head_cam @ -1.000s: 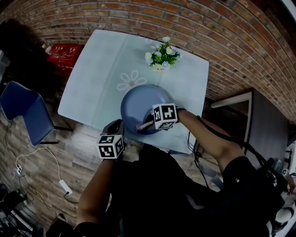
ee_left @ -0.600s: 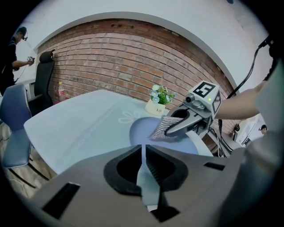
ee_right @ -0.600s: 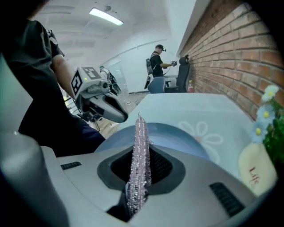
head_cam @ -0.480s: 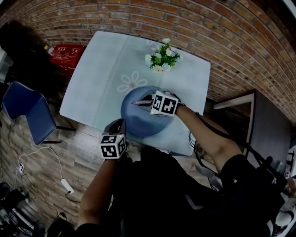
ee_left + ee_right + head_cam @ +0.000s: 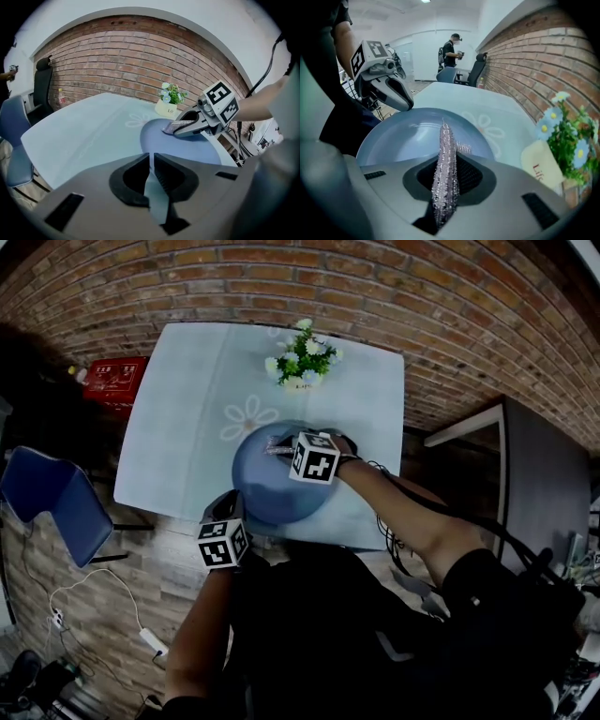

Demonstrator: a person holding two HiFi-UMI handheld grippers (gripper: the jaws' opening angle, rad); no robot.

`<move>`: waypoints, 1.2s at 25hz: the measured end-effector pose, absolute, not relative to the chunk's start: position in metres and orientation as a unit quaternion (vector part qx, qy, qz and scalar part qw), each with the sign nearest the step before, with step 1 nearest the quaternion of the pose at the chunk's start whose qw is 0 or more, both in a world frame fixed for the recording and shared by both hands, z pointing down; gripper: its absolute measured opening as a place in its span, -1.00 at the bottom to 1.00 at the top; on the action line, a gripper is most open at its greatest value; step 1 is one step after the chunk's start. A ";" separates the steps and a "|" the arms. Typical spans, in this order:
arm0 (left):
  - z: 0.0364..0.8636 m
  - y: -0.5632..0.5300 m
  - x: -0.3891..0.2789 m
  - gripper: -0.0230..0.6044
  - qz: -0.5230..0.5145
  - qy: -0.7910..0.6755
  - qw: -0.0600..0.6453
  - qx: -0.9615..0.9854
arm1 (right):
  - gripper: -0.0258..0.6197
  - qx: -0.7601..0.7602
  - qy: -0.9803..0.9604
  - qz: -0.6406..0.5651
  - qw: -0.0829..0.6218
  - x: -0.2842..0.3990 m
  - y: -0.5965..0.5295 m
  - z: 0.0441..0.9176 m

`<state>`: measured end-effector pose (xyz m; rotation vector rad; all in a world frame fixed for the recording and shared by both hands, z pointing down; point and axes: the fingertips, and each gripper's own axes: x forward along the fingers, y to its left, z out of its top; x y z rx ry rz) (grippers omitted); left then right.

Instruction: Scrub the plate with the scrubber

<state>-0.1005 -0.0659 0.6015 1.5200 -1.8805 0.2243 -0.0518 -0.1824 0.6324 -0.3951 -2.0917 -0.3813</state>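
A round blue plate lies on the pale table near its front edge. My left gripper is at the plate's near-left rim. In the left gripper view its jaws are shut on the thin plate rim. My right gripper reaches over the plate's far side, shut on a glittery silver scrubber. The scrubber sticks out leftward over the plate. From the left gripper view, the right gripper holds the scrubber low over the plate.
A small pot of flowers stands at the table's far side, just beyond the plate. A blue chair and a red crate are to the left, a dark cabinet to the right. A person stands far off.
My right gripper has carried the scrubber from the plate's near right side up to its far side. The left gripper has stayed on the rim.
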 end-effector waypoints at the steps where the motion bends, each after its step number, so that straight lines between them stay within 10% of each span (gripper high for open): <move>1: 0.602 -0.066 -0.101 -0.80 0.089 -0.724 0.349 0.589 | -0.73 -0.151 -0.852 -0.149 0.478 -0.049 -0.183 0.634; 30: 0.577 -0.049 -0.126 -0.80 0.119 -0.576 0.304 0.749 | -0.73 0.156 -0.839 0.180 0.489 -0.009 -0.119 0.638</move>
